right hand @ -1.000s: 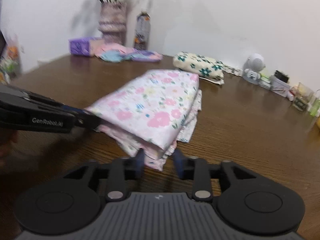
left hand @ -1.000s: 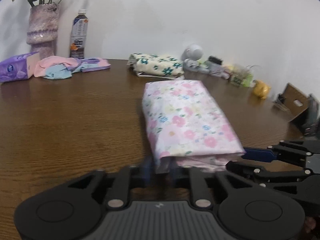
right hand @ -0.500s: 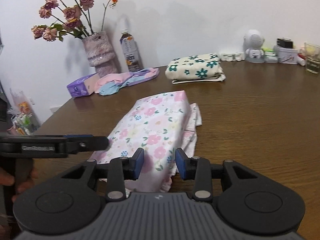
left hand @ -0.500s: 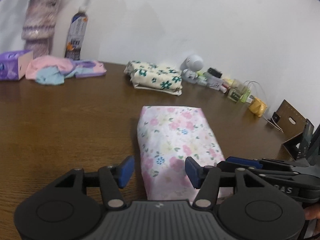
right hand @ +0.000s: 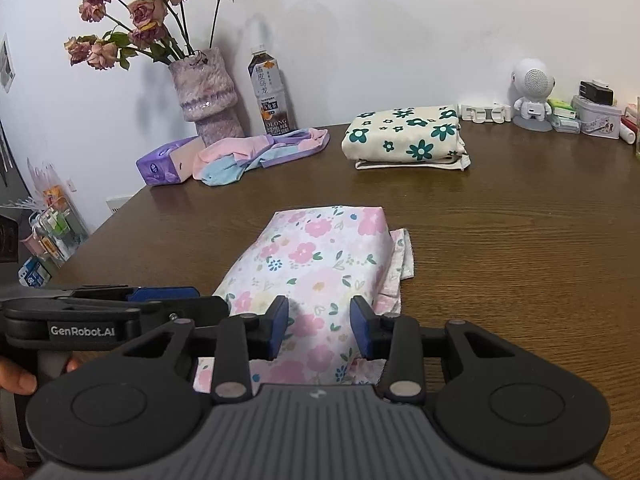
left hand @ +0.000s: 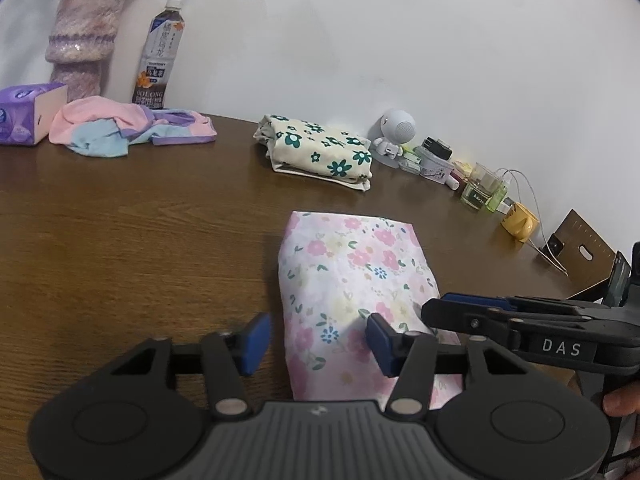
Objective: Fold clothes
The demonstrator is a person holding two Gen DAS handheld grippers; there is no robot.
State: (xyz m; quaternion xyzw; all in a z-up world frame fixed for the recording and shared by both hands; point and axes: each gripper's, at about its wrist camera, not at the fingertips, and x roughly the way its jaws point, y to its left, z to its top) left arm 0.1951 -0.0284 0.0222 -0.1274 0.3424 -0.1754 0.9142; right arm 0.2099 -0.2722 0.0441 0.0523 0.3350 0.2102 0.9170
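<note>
A folded pink floral cloth (left hand: pixel 352 276) (right hand: pixel 320 252) lies flat on the brown table (left hand: pixel 120 264) (right hand: pixel 520 248), with a thin layer sticking out along its right side. My left gripper (left hand: pixel 318 338) is open just above the cloth's near end, holding nothing. My right gripper (right hand: pixel 320 330) is also open over that near end, its blue pads apart and empty. Each gripper shows from the side in the other's view: the right gripper (left hand: pixel 436 306) and the left gripper (right hand: pixel 208 300). A folded cream cloth with green flowers (left hand: pixel 320 152) (right hand: pixel 404 136) rests farther back. A crumpled pink and blue garment (left hand: pixel 120 128) (right hand: pixel 256 152) lies at the back left.
Along the wall stand a purple vase (left hand: pixel 84 36), a tea bottle (left hand: pixel 160 60), a purple tissue box (left hand: pixel 24 116), a white robot figure (right hand: pixel 532 92) and small jars and boxes (left hand: pixel 480 192). A cardboard piece (left hand: pixel 584 252) sits at the right edge.
Both grippers were shut on the pink cloth's near edge a second ago. They have let go, opened and drawn back upward, and the cloth now lies flat.
</note>
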